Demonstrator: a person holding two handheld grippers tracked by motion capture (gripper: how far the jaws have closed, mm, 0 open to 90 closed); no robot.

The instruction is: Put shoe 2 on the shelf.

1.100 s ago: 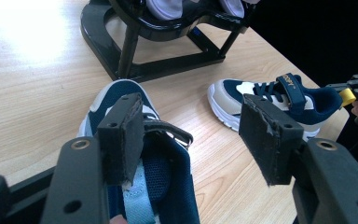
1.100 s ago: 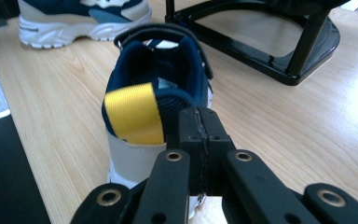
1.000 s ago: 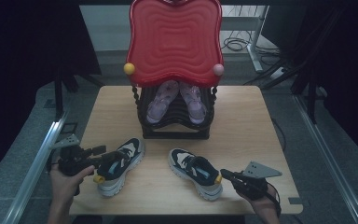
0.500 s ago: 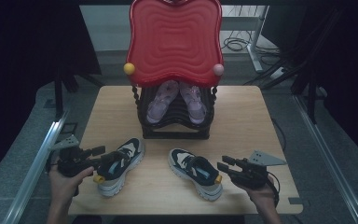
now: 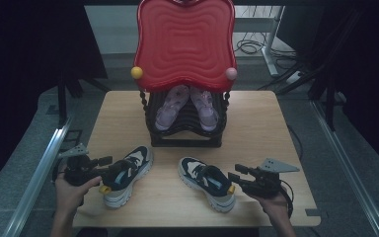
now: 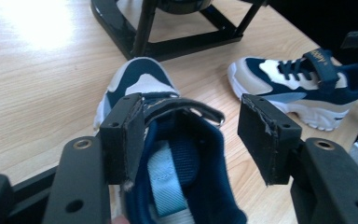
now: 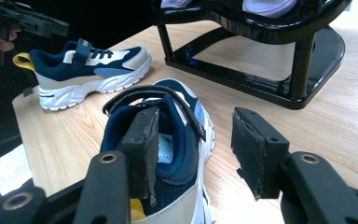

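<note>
Straddling the heel collars of a pair of navy-and-white sneakers, both hand-held grippers stand at the near edge of the worktop [image 5: 256, 106]. The left hand-held gripper [image 5: 106, 160] has its jaws wide, one pad inside the opening of the left sneaker [image 5: 127, 174] and the other outside it, nothing pinched as far as its own view shows. The right hand-held gripper [image 5: 237, 174] has just been opening; its jaws also stand wide, one pad inside the collar of the right sneaker [image 5: 208, 181], the other clear of the shoe. Both sneakers lie flat on the wood, toes toward the black shoe rack [image 5: 185, 136], which already carries pale purple shoes [image 5: 187, 106] beneath a red tray [image 5: 185, 42]. My judgement: the grasp is being set. Next, each pair of jaws must close firmly on a collar wall before lifting toward the rack.
</note>
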